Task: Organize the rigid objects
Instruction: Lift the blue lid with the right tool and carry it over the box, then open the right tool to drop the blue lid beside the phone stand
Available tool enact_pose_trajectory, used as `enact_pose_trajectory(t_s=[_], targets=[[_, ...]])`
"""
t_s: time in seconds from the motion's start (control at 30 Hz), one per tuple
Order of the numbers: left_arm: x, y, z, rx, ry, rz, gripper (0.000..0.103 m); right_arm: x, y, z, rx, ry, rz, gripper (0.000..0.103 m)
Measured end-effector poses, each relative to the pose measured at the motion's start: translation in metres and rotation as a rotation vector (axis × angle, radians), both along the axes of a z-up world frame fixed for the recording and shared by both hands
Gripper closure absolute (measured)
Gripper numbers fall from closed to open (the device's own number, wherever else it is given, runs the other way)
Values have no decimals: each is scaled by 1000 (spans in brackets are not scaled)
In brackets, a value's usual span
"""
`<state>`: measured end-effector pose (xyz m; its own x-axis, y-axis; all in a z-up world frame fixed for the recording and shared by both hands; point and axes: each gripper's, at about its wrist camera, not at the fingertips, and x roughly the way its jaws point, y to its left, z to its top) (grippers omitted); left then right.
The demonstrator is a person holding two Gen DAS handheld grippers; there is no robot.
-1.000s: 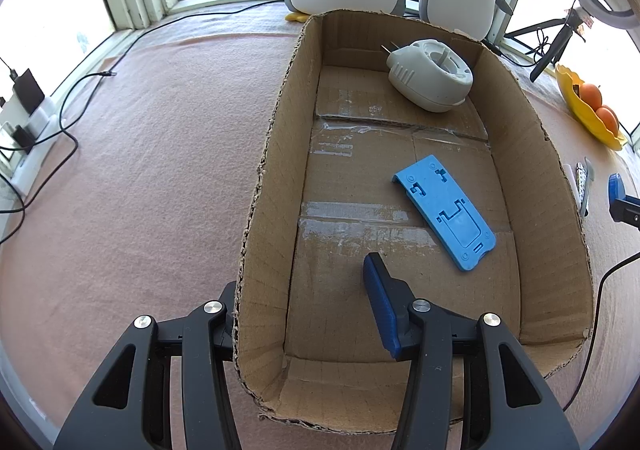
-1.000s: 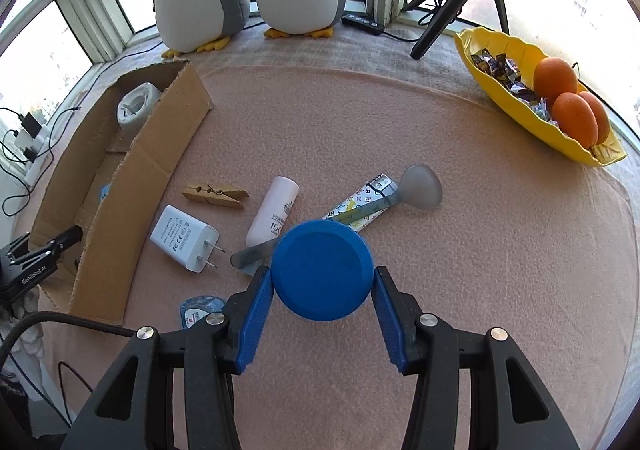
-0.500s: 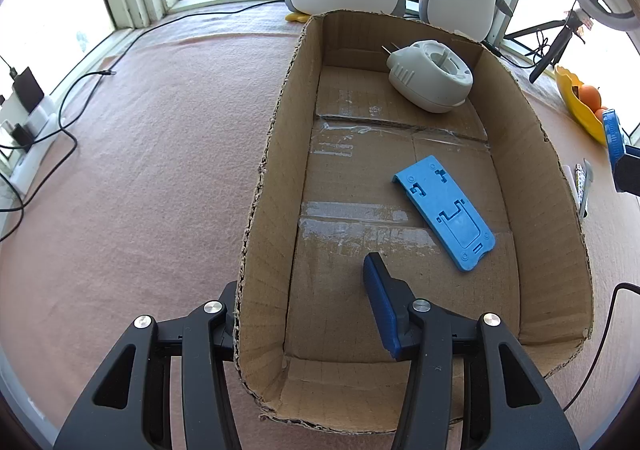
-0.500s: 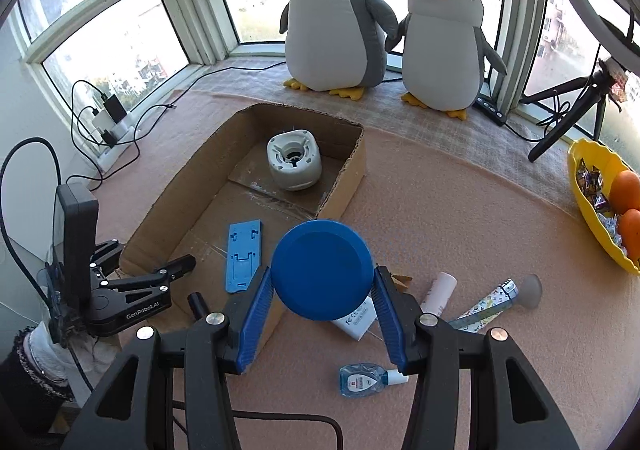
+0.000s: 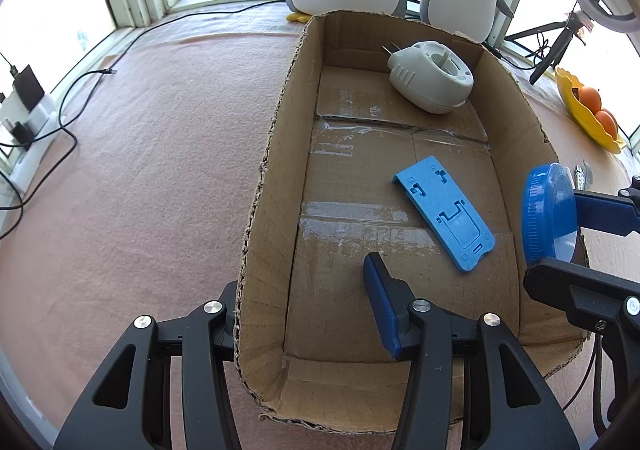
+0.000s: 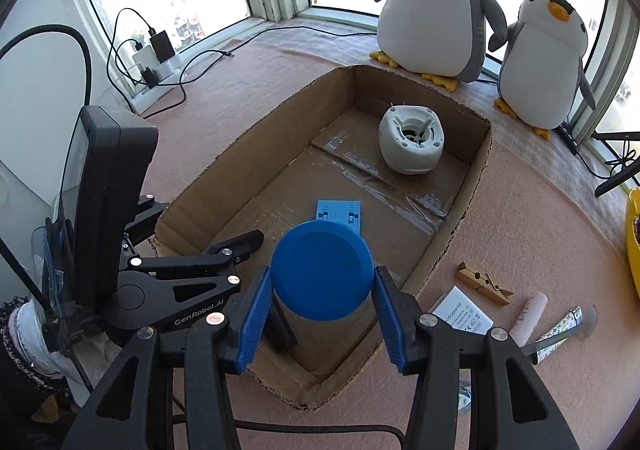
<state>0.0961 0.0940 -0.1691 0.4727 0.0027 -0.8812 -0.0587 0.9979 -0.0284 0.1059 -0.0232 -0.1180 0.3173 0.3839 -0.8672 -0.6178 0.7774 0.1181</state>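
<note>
Now, right gripper (image 6: 322,306) clamped on blue round lid (image 6: 322,276) above cardboard box (image 5: 516,122) (phone stand (image 5: 444,212) inside), left gripper (image 5: 302,304) straddling box wall, pinching it.

Black right gripper (image 6: 322,316), blue ribbed pads (image 6: 252,320), silver screws, "GenRobot.AI" lettering

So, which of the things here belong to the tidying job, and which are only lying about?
Part of the job:
- cardboard box
- blue round lid in the right gripper
- left gripper clamped on the box wall
- white plug-in device, blue phone stand, both in the box
- white charger, clothespin, pink tube

Lying about:
- two plush penguins
- yellow fruit dish
- power strip
</note>
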Motion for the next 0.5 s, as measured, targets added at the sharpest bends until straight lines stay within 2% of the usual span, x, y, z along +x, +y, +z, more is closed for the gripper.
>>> enact_pose_trajectory(t_s=[0.5], targets=[[0,0,0,-1,-1,1,53,2,0,-12,-24,18,-15,56]])
